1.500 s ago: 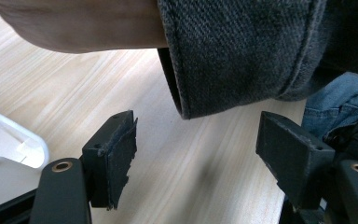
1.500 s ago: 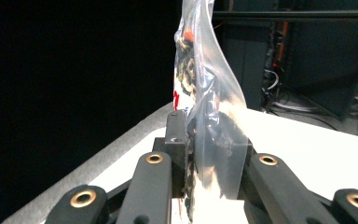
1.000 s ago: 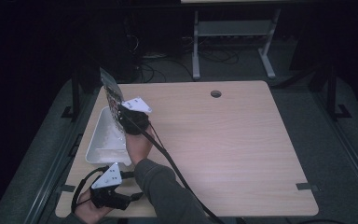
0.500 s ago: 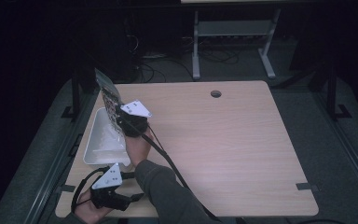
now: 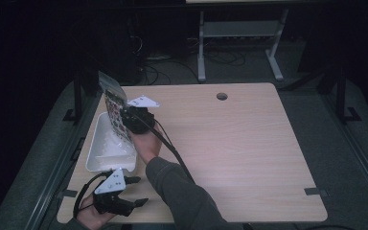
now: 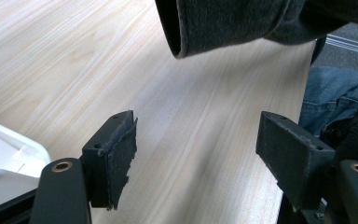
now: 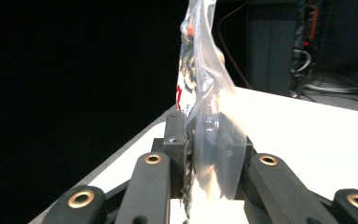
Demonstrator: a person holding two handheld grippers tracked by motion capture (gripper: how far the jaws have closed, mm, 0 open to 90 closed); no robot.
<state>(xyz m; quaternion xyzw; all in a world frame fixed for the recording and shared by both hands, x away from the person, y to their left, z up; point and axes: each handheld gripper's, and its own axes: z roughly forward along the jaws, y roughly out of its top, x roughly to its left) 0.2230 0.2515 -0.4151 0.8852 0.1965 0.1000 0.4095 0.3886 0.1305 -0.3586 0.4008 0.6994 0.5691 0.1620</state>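
Right claw (image 5: 124,115) clamps the clear snack bag (image 5: 112,103), now shifted toward 10 o'clock over the white tray (image 5: 96,158). Tipping out looks underway. Left claw (image 5: 136,191) idles wide on the desk (image 5: 249,143).

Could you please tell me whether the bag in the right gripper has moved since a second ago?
Barely. The bag, clamped in the right gripper, still stands over the far end of the tray.
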